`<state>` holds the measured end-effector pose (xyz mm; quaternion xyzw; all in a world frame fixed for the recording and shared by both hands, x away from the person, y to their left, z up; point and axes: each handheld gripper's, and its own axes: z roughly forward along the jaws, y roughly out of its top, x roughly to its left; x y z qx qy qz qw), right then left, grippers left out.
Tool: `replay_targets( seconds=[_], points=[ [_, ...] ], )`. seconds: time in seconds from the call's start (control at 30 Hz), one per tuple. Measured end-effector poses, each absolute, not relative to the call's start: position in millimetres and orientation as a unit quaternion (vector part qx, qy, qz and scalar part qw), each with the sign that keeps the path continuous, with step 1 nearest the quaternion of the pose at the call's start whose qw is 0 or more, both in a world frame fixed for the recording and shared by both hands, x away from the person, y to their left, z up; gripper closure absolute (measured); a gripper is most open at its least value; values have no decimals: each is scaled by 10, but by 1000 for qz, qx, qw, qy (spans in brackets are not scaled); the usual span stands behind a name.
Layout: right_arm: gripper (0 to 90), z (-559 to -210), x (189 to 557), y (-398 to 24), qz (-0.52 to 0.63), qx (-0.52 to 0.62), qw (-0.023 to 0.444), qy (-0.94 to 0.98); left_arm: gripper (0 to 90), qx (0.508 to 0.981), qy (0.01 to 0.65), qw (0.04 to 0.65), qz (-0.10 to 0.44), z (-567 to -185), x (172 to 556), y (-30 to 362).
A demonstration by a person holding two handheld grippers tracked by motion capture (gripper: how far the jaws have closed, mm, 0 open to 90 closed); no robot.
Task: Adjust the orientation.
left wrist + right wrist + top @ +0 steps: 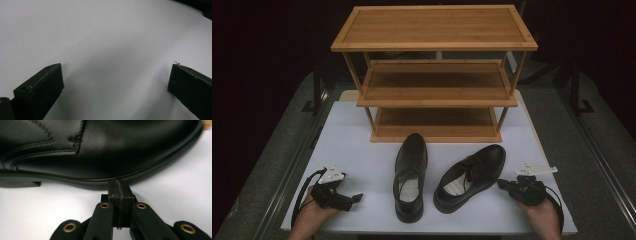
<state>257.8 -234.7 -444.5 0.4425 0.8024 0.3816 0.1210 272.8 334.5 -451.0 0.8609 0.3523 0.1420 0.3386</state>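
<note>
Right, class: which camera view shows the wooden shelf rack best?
The high view: the whole three-tier rack stands behind both shoes. The right gripper view catches a sliver at its top right corner; the left gripper view shows white table.

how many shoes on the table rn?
2. Left shoe lies at table centre, toe toward the rack. Right shoe lies beside it, angled, next to the right gripper. Rack shelves look bare.

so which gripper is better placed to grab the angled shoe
Right. The right gripper sits beside the angled shoe, jaws shut at its sole. The left gripper is open but beyond the other shoe.
</note>
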Motion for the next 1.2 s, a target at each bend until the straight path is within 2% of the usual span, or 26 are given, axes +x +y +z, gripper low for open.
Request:
replay_targets(
  seconds=[0.43, 1.2],
  points=[
    [898, -4474, 2648, -2279, 375, 437, 111, 810, 0, 861, 352, 338, 142, -4509, 2728, 3345],
    [899, -4436, 3093, -1939, 372, 409, 98, 828, 0, 861, 352, 339, 142, -4510, 2727, 3345]
  ],
)
